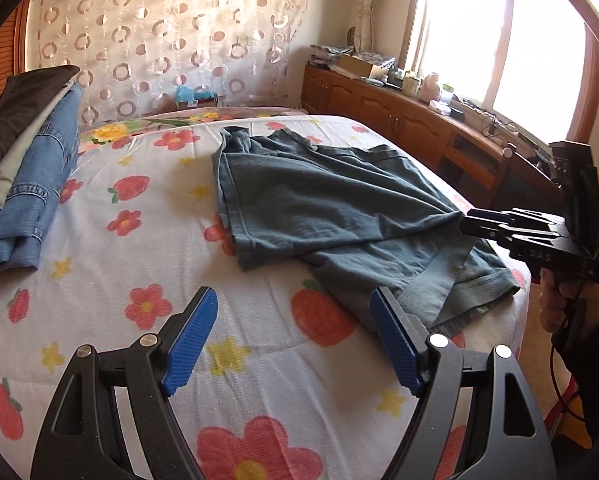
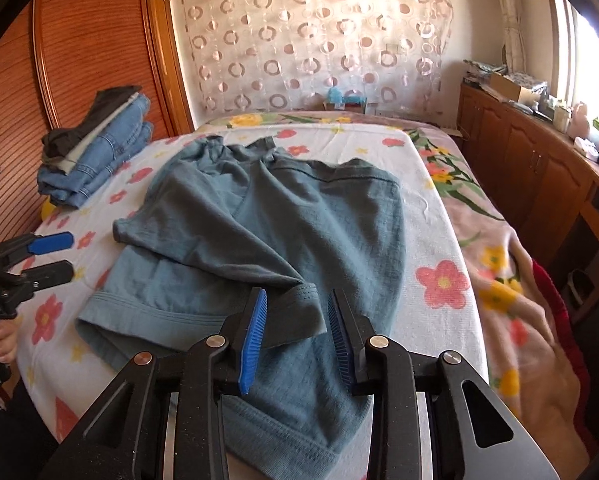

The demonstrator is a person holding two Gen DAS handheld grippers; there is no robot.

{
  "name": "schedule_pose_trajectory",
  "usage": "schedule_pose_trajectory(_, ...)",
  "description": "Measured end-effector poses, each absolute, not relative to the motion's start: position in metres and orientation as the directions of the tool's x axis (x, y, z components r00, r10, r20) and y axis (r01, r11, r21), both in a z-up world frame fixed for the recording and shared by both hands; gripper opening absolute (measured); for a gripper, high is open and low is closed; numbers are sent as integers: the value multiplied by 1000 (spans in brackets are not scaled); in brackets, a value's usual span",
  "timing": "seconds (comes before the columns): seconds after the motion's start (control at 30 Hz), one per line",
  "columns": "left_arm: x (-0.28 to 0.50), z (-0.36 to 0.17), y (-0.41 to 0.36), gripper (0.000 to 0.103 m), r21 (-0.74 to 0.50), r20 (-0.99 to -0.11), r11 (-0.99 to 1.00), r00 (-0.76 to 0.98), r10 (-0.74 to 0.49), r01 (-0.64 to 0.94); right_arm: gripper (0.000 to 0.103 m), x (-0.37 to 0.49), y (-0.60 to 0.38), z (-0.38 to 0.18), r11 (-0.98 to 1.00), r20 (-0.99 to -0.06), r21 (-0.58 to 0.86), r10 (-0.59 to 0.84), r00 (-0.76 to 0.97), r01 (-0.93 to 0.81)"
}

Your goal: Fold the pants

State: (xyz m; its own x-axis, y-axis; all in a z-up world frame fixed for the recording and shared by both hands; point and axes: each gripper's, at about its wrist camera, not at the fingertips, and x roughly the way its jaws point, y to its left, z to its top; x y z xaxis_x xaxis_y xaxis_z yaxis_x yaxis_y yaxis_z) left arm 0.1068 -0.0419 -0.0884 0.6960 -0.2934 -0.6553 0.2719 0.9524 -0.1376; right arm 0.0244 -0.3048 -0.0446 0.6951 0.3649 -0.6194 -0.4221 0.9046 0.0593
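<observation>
right gripper [image 2: 295, 340]: jaws part-closed astride a hem corner, pads not yet pressing | left gripper [image 1: 295, 340]: open, empty, beside the pants | pants [image 2: 267, 216]: crumpled on the bed [image 2: 439, 208] | step: picking up a leg hem | next: pinch, lift, fold over

**Left gripper spread wide, right gripper half closed**

The left gripper [image 1: 293, 316] fills the lower frame of its own view, its blue pads [image 1: 191, 344] far apart with nothing between them. The right gripper [image 2: 297, 320] sits at lower centre, jaws narrowed but not meeting. A hand [image 1: 559, 304] grips its handle at the right edge.
</observation>
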Motion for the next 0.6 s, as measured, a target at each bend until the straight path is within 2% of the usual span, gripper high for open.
schedule_pose_trajectory(0.13, 106, -84, -40, 80, -156, -649, 945, 691, -317, 287, 32, 35, -302, -49, 903, -647, 78, 367, 669, -422)
schedule_pose_trajectory(0.17, 106, -82, -40, 80, -158, -648, 944, 691, -320, 289, 22, 34, -301, -49, 899, -649, 91, 379, 660, -427)
schedule_pose_trajectory(0.27, 104, -80, -43, 80, -158, -646, 942, 691, -325, 295, 10, 33, -302, -45, 885, -638, 115, 413, 650, -450)
schedule_pose_trajectory(0.6, 99, -71, -52, 80, -164, -638, 938, 693, -336, 304, 7, -16, -302, -6, 854, -540, 114, 482, 690, -508)
